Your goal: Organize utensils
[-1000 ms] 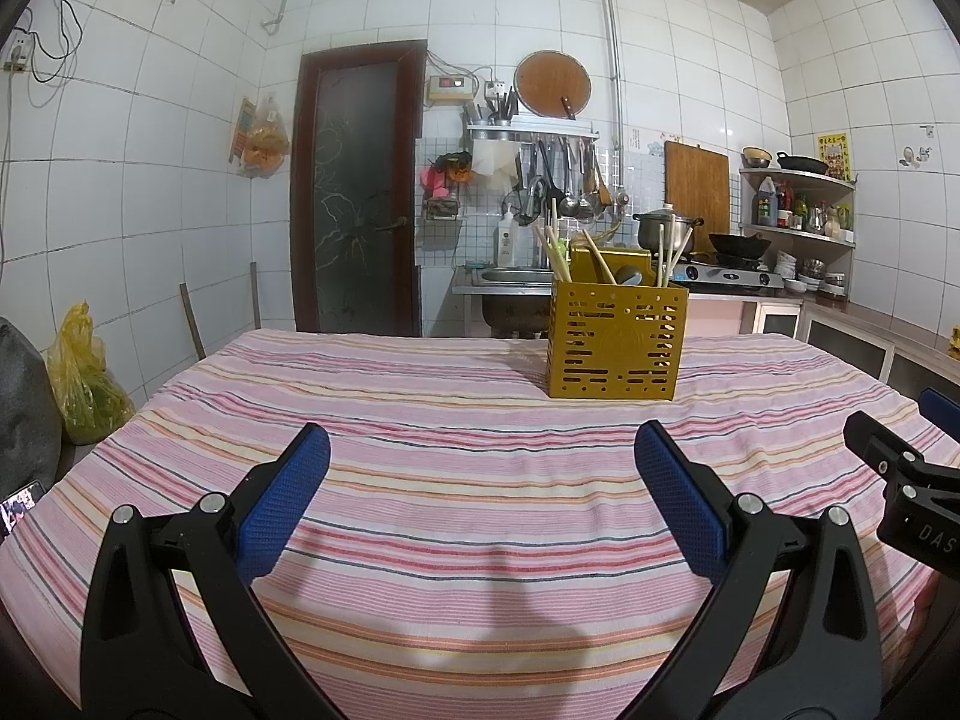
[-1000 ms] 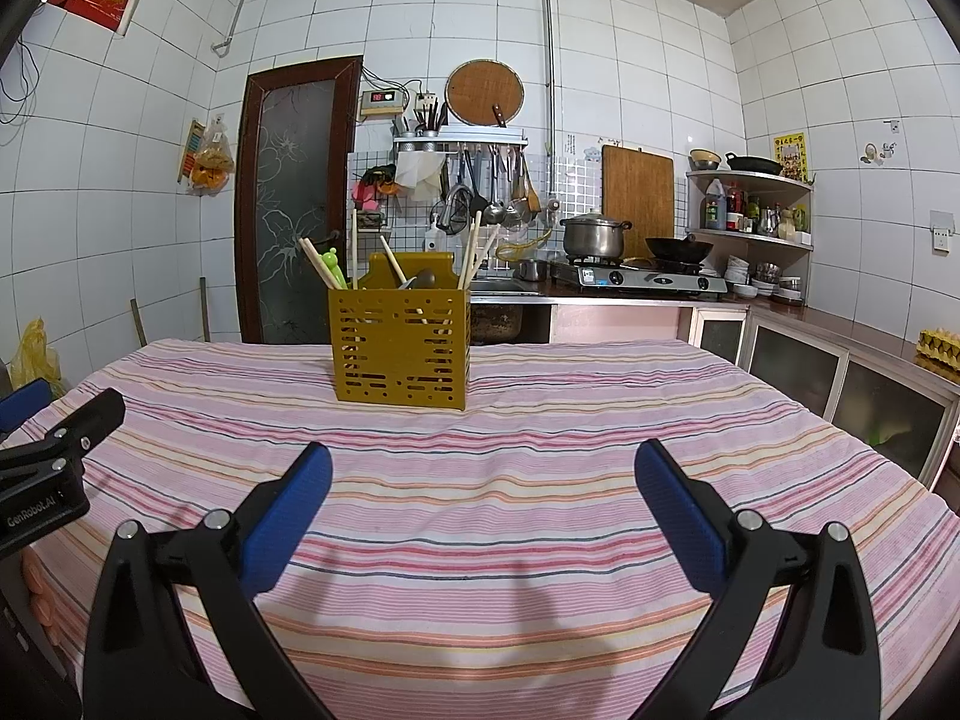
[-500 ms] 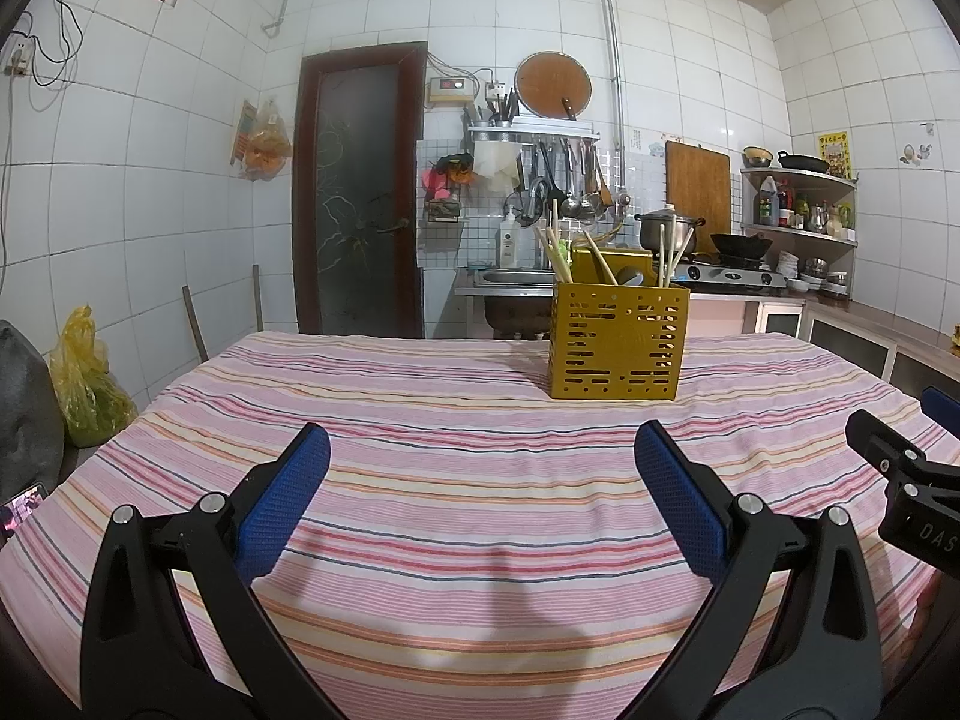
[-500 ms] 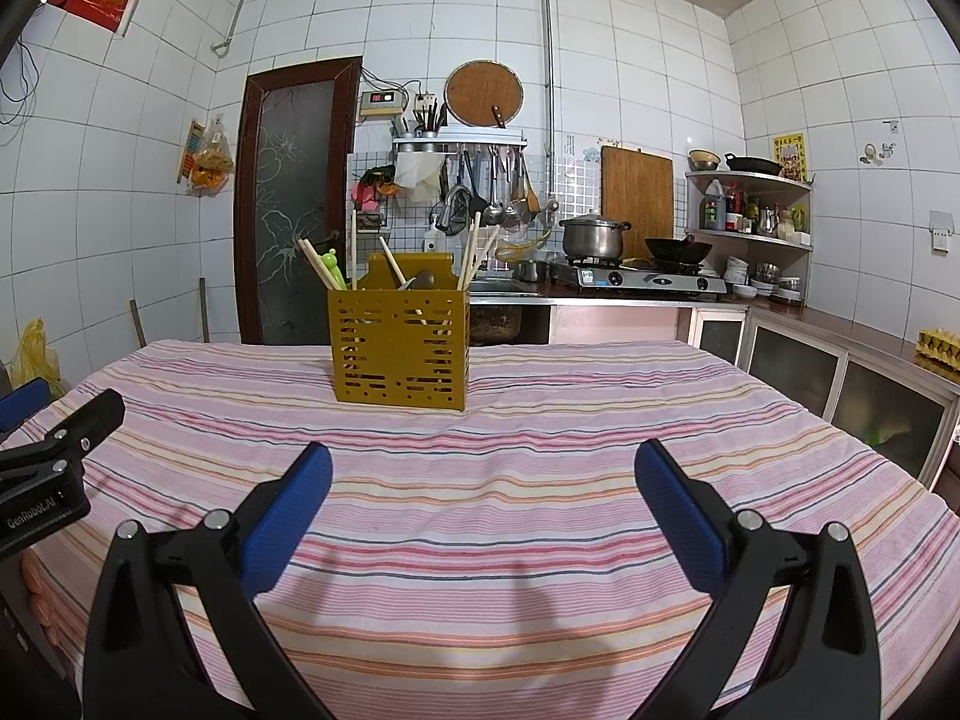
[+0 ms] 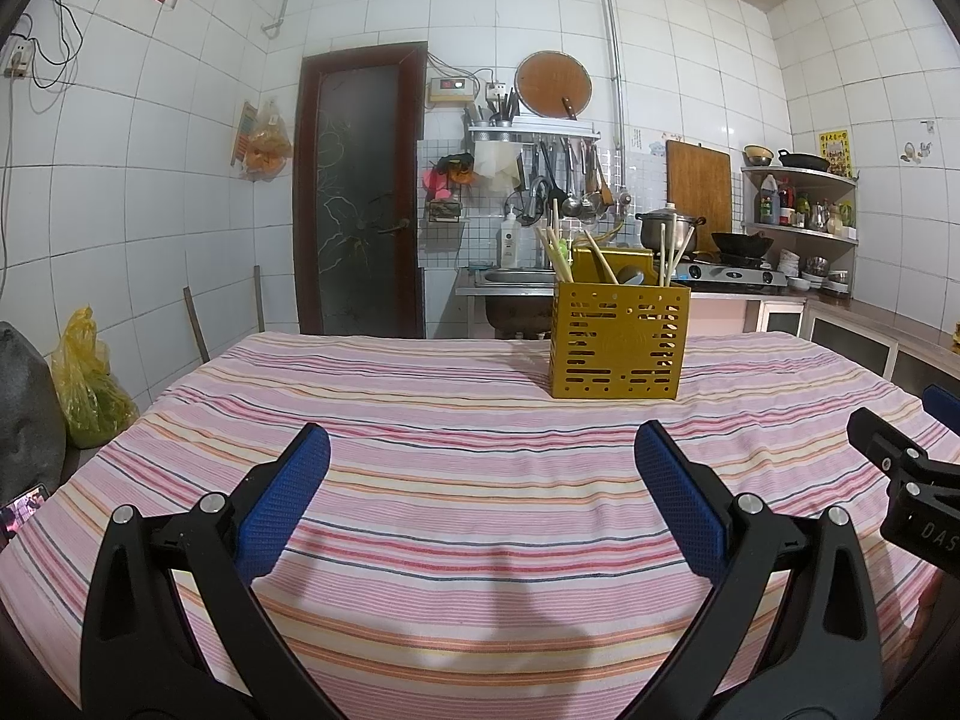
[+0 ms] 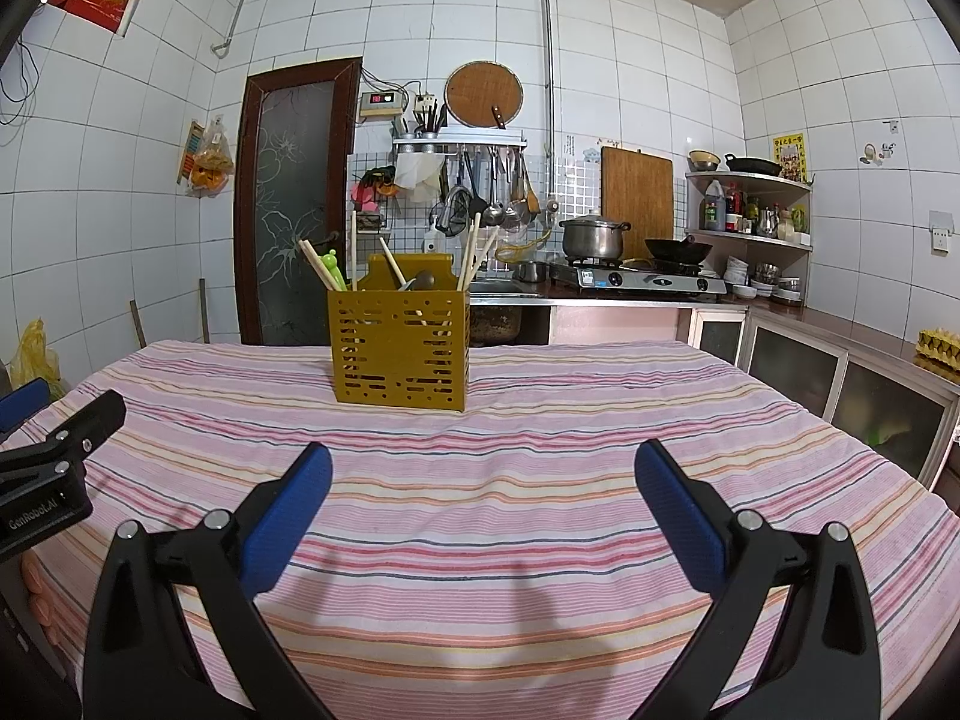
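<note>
One caddy (image 5: pixel 618 339), mustard yellow and slotted, stands on the striped cloth (image 5: pixel 450 420) at 12 o'clock toward the far edge, well apart from both tools. It holds several chopsticks (image 6: pixel 477 252), one green utensil (image 6: pixel 330 267) and a dark spoon; exact chopstick count unclear. Left gripper (image 5: pixel 480 495) and right gripper (image 6: pixel 483 510) hover at the near edge, jaws spread wide, holding nothing. Bare cloth lies between them and the caddy. Left tool's body reads "GenRobot.AI".
</note>
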